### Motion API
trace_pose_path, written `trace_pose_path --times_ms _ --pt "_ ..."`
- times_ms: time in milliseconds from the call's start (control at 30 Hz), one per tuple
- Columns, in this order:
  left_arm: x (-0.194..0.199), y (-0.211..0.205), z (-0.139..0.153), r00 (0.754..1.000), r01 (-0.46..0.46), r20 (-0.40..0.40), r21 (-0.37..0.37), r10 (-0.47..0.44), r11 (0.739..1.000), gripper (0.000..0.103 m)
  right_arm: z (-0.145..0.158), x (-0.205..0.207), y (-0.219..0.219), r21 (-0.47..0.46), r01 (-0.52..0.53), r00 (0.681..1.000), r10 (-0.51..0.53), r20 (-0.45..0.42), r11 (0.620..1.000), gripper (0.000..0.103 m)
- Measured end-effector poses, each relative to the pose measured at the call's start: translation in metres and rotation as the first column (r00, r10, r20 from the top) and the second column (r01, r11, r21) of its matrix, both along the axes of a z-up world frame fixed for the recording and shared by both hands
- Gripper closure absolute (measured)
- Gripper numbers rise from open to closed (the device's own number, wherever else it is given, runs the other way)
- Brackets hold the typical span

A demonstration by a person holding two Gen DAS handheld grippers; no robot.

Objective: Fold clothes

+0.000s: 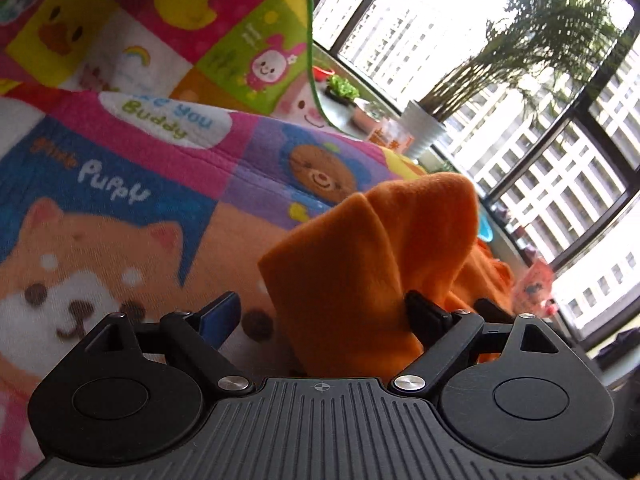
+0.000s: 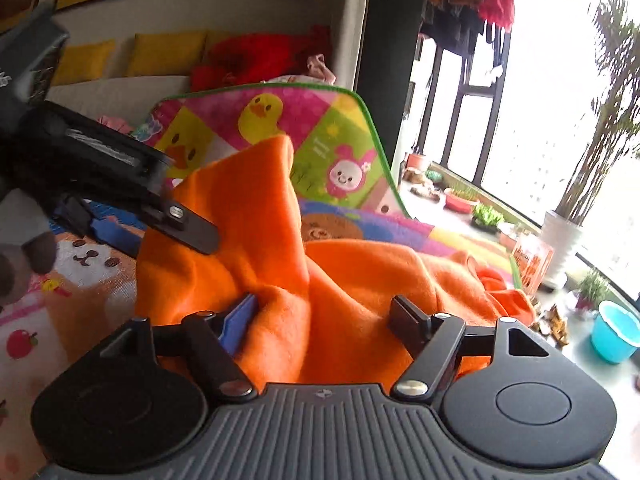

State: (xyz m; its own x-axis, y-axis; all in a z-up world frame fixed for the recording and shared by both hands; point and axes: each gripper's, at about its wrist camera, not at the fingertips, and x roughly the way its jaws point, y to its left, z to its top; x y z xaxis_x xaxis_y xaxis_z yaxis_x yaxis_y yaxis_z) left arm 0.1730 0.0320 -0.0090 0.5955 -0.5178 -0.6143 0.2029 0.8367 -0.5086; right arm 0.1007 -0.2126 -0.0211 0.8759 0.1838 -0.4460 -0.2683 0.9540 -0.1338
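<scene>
An orange fleece garment (image 2: 360, 276) lies bunched on a colourful cartoon play mat (image 1: 120, 208). One fold of it stands up in a peak (image 2: 260, 184). My right gripper (image 2: 324, 320) is low over the garment with its jaws apart; the blue pad (image 2: 240, 322) touches the fold, which sits loosely between the fingers. My left gripper (image 1: 320, 314) is open wide, and a raised flap of the orange garment (image 1: 360, 264) leans against its black right finger (image 1: 420, 312), well away from the blue pad (image 1: 222, 316). In the right wrist view the left gripper (image 2: 152, 236) reaches in from the left.
The mat's far part (image 2: 320, 128) is turned up against a sofa with yellow cushions (image 2: 160, 54). To the right are tall windows, a palm in a white pot (image 2: 562, 236), small potted plants (image 2: 486, 216) and a blue bucket (image 2: 614, 332) on the floor.
</scene>
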Motion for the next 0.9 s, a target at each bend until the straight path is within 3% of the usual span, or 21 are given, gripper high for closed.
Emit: trace_pose_path --times_ms 67,167,333,467,533,733,800,900 --pt "-0.008 0.005 -0.001 1.0 -0.004 -0.01 -0.041 0.003 0.999 0.01 -0.002 -0.001 -0.006 0.032 -0.011 1.0 0.012 -0.019 0.999 0.03" --pt "-0.006 0.002 -0.009 0.999 -0.01 -0.048 -0.044 0.008 0.999 0.01 -0.004 -0.002 -0.008 0.049 -0.034 0.999 0.035 -0.015 0.998 0.03" --pt "0.008 -0.013 -0.012 0.999 0.0 -0.046 -0.005 0.0 1.0 0.009 0.014 -0.034 0.001 -0.056 -0.075 0.993 0.08 0.09 0.996 0.03" --pt "0.017 -0.023 -0.015 0.997 0.019 -0.077 -0.006 -0.019 1.0 0.009 0.027 -0.061 0.021 -0.127 -0.228 0.961 0.244 0.129 0.965 0.025" --pt "0.019 -0.026 -0.016 0.995 0.021 -0.093 -0.022 -0.023 1.0 0.009 0.021 -0.064 0.037 -0.182 -0.275 0.951 0.296 0.094 0.944 0.023" --pt "0.012 -0.023 -0.008 0.997 0.031 -0.073 -0.025 -0.032 0.999 0.013 -0.016 -0.033 0.066 -0.321 -0.263 0.962 0.271 -0.022 0.91 0.023" --pt "0.009 -0.017 -0.005 0.998 0.025 -0.056 -0.038 -0.027 0.999 0.013 -0.017 -0.033 0.07 -0.331 -0.271 0.96 0.279 -0.022 0.904 0.031" --pt "0.004 -0.001 -0.002 0.999 0.0 -0.04 -0.061 -0.002 0.998 0.013 -0.012 -0.03 0.07 -0.26 -0.274 0.961 0.272 -0.045 0.926 0.04"
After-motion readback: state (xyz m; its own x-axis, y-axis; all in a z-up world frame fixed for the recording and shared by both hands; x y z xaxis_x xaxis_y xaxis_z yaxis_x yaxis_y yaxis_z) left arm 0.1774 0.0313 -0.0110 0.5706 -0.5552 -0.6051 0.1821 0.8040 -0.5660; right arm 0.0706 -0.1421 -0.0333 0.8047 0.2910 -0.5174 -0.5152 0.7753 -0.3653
